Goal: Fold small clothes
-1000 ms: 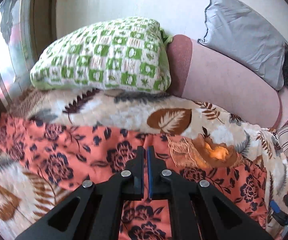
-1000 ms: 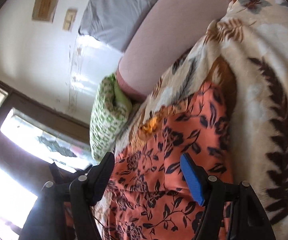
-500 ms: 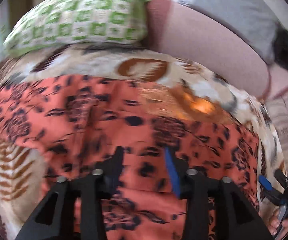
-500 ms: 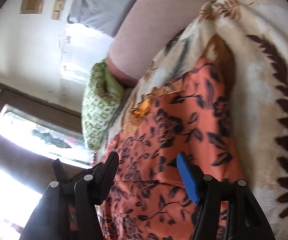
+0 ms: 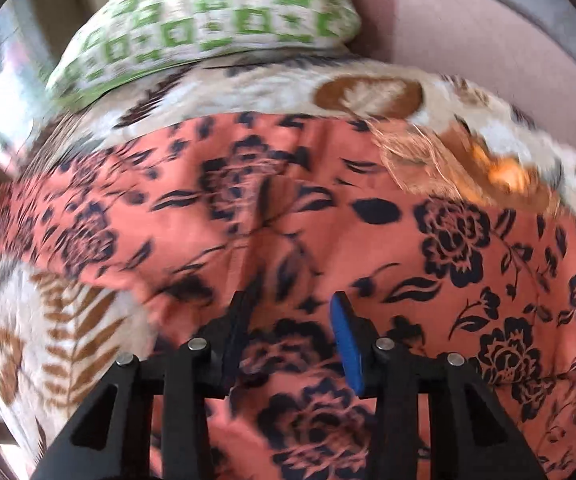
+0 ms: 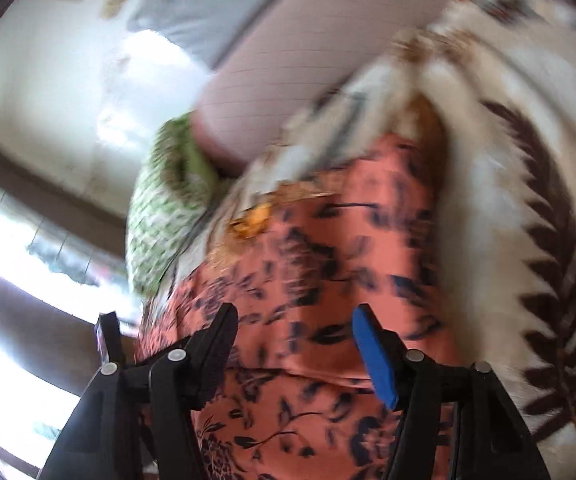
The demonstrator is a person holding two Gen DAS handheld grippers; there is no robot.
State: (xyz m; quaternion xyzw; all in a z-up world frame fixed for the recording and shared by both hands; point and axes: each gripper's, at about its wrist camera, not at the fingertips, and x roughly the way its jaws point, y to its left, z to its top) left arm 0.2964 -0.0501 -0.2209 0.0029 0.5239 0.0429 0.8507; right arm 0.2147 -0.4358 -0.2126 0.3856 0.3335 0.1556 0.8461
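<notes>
Here, the orange floral garment (image 5: 272, 216) lies spread flat on a leaf-patterned blanket (image 5: 48, 320) covering the bed. Your left claw (image 5: 288, 312) points steeply down over the cloth's middle, jaws apart and just closing a little, with fabric showing between the fingers but not pinched. Your right claw (image 6: 293, 326) hangs over the garment's near part, likewise released and narrowing, gripping nothing. Beyond the garment's far edge rests a green-and-white checked pillow (image 5: 208, 28), touching a pink bolster (image 5: 467, 40). Both views are blurred.
</notes>
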